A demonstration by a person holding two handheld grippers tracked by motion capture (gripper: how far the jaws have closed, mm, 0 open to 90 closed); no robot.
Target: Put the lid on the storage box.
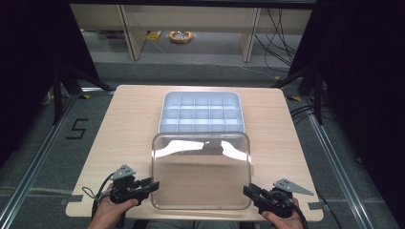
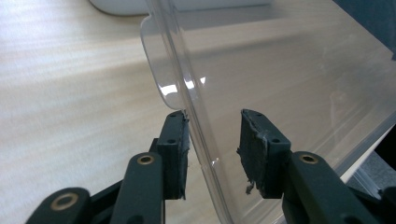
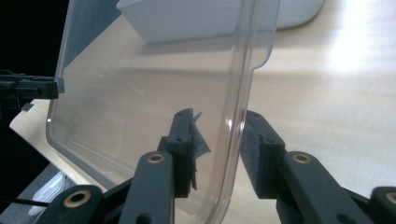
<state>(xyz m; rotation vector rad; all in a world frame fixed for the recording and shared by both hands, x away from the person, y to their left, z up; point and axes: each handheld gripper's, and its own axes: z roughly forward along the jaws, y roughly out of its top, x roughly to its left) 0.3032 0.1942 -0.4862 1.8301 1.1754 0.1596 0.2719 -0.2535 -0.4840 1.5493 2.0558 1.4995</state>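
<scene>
A clear plastic lid point(image 1: 200, 176) hangs tilted over the front half of the wooden table, held at both side edges. My left gripper point(image 1: 154, 184) is shut on its left rim, and in the left gripper view the rim point(image 2: 196, 116) runs between the pads point(image 2: 176, 140) of this gripper point(image 2: 212, 126). My right gripper point(image 1: 247, 190) is shut on the right rim, and the right gripper view has the lid point(image 3: 140, 84) between the jaws of that gripper point(image 3: 217, 116). Behind the lid a pale blue tray point(image 1: 165, 102) with several compartments lies flat on the table.
The table point(image 1: 129, 143) has bare wood left and right of the tray. Its front edge lies just under my hands. Beyond the far edge are grey floor, shelf legs, cables and a yellow roll point(image 1: 180, 36). Dark curtains stand on both sides.
</scene>
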